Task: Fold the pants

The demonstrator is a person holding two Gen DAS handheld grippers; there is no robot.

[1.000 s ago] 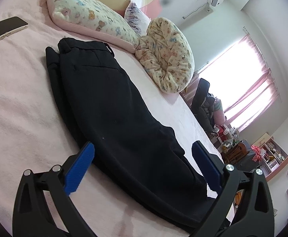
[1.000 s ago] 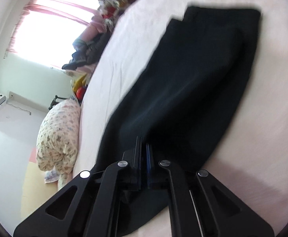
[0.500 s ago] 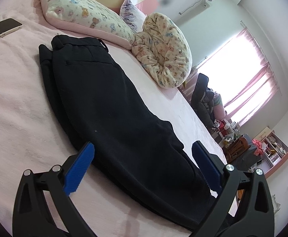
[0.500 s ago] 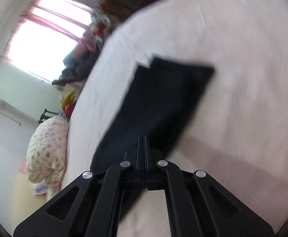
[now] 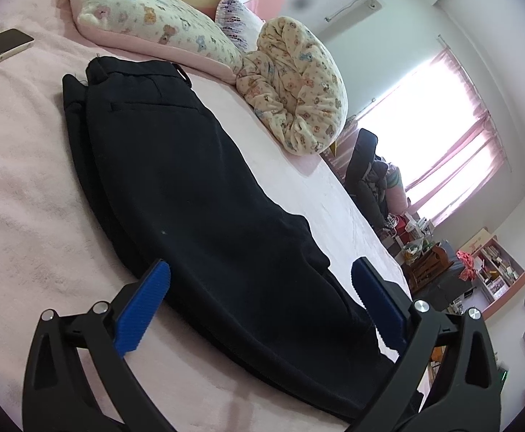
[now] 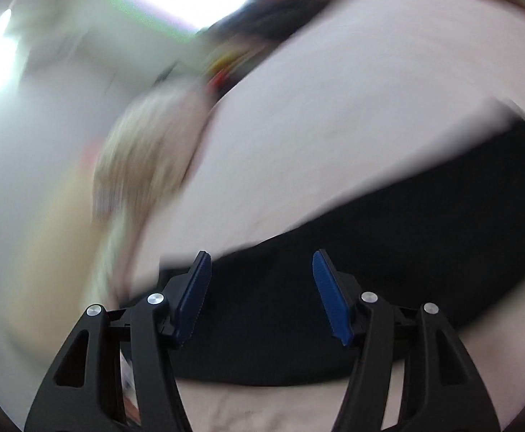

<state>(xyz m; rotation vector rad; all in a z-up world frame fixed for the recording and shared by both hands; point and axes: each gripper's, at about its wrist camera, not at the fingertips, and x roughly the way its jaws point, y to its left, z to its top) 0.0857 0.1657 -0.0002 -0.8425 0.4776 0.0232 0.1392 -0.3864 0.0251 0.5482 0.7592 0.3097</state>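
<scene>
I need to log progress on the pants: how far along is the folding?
Done: the black pants lie on the pink bed folded lengthwise, leg on leg. In hand: nothing; the right tool is opening above the cloth, and the left tool hovers wide open. Left: the pants are still long, so the crosswise folds remain.

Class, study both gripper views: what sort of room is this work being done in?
Most likely a bedroom: black pants lie on a bed with a pink cover, printed pillows sit at its head, and a curtained window lights the room.
</scene>
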